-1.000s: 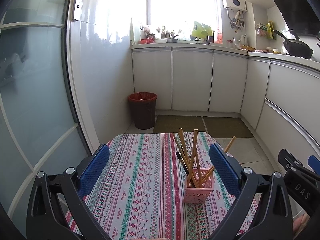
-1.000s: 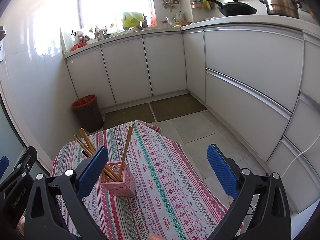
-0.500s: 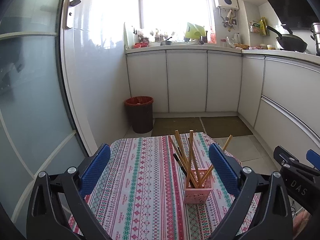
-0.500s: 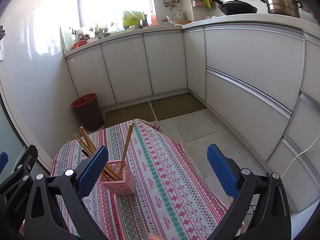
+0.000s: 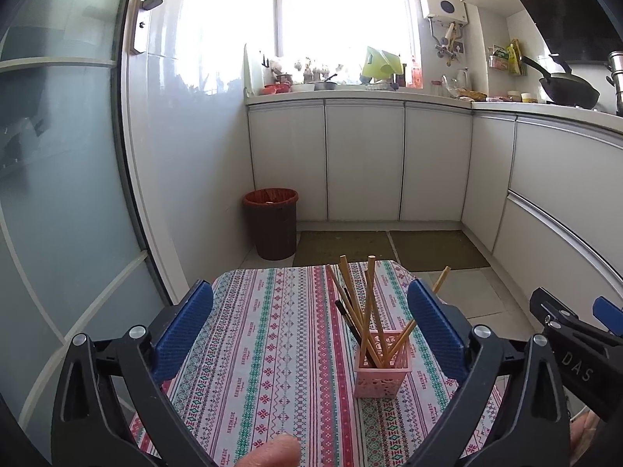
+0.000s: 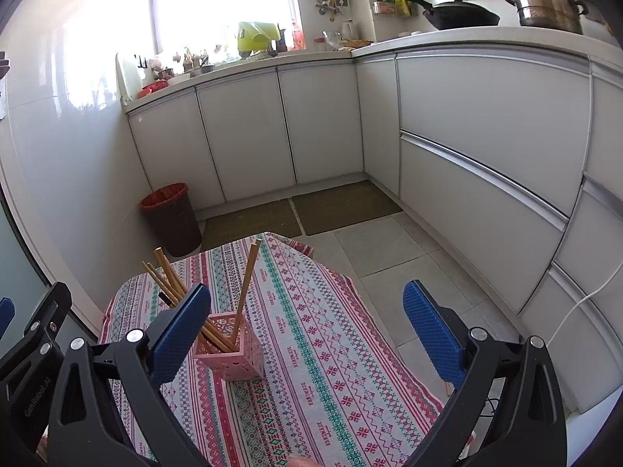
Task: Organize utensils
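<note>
A pink perforated holder (image 5: 382,364) stands on the patterned tablecloth (image 5: 272,350) and holds several wooden chopsticks (image 5: 368,303) and a dark one, all leaning outward. The holder also shows in the right wrist view (image 6: 230,352) with the chopsticks (image 6: 247,284). My left gripper (image 5: 311,327) is open and empty, raised above the table, with the holder just inside its right finger. My right gripper (image 6: 307,329) is open and empty, with the holder by its left finger. The right gripper's body shows at the left wrist view's right edge (image 5: 572,350).
A red-lined waste bin (image 5: 271,222) stands on the floor past the table's far edge. White kitchen cabinets (image 5: 364,163) run along the back and right. A glass door (image 5: 58,194) is at the left. Floor mats (image 5: 389,247) lie before the cabinets.
The left wrist view has tilted up and pulled back a little, so the table sits lower in frame. The right wrist view is almost unchanged. Both grippers stay open.
</note>
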